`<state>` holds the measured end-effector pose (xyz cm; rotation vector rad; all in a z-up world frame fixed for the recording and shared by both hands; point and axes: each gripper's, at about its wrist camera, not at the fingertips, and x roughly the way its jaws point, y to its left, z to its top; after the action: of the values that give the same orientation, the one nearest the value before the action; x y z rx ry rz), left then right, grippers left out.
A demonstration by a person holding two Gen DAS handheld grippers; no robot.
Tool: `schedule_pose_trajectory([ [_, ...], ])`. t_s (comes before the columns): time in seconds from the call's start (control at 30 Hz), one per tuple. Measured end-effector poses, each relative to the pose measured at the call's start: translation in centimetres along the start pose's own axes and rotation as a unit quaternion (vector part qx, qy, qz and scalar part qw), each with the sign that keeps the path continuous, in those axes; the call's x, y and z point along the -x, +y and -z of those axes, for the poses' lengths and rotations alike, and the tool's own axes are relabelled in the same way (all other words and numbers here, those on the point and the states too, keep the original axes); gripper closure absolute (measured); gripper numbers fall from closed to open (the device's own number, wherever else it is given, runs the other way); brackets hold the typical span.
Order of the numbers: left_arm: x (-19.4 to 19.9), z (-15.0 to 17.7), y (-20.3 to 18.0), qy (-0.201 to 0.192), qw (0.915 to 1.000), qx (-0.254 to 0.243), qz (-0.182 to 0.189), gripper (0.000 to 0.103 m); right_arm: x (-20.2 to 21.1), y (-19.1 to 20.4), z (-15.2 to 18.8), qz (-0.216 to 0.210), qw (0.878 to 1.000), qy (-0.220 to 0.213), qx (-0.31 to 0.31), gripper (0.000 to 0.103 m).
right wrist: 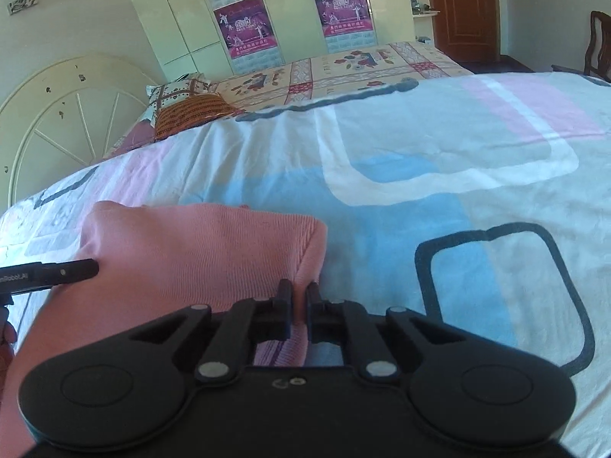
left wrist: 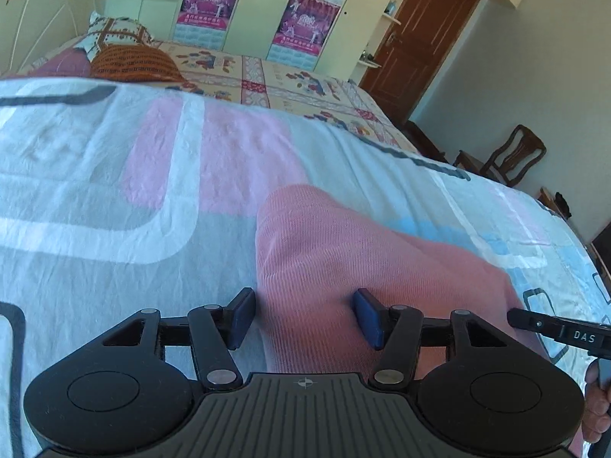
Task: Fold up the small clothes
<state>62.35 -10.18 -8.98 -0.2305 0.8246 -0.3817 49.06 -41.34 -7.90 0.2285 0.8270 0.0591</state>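
Note:
A pink ribbed garment (left wrist: 343, 263) lies on the bed's patterned sheet (left wrist: 114, 175). My left gripper (left wrist: 303, 315) is open, its blue-padded fingers spread over the garment's left edge, nothing between them gripped. In the right wrist view the same pink garment (right wrist: 198, 252) shows a folded right edge. My right gripper (right wrist: 298, 299) is shut on that right edge, pink cloth pinched between the black fingers. Each gripper's tip shows at the side of the other view: the right one (left wrist: 550, 328) and the left one (right wrist: 57, 273).
An orange patterned pillow (left wrist: 133, 63) and a floral quilt (left wrist: 290, 84) lie at the far end of the bed. A white headboard (right wrist: 65, 122), a poster-covered wardrobe (right wrist: 267, 19), a brown door (left wrist: 424, 38) and wooden chairs (left wrist: 511, 156) stand around.

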Motion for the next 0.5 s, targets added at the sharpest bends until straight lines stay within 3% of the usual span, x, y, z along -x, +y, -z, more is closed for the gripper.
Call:
schedule_pose_trajectory([
  [0.07,1.1,0.0,0.0,-0.020,0.9998,-0.004,0.006,0.046,1.2,0.2,-0.3,0.000,1.000,-0.018,0.006,0.086],
  [0.17,0.6,-0.2,0.9,-0.015,0.9998,0.008,0.007,0.046,2.4,0.1,-0.7,-0.013,0.999,-0.043,0.004,0.085],
  [0.33,-0.3,-2.2,0.3,-0.031,0.9995,0.007,0.009,0.046,0.8,1.6,-1.3,-0.005,0.998,-0.040,0.045,0.085],
  [0.37,-1.3,-2.7,0.0,-0.018,0.9997,-0.005,-0.013,0.046,0.1,2.0,-1.3,0.002,0.998,-0.029,0.057,0.090],
  [0.43,-3.8,-2.9,0.2,0.032,0.9979,-0.022,-0.053,0.046,-2.0,1.8,-1.2,0.041,0.997,0.003,0.065,0.090],
  [0.5,-4.1,-3.1,-0.8,0.026,0.9949,-0.071,-0.067,0.046,-2.4,1.3,-1.4,0.050,0.997,0.002,0.054,0.089],
])
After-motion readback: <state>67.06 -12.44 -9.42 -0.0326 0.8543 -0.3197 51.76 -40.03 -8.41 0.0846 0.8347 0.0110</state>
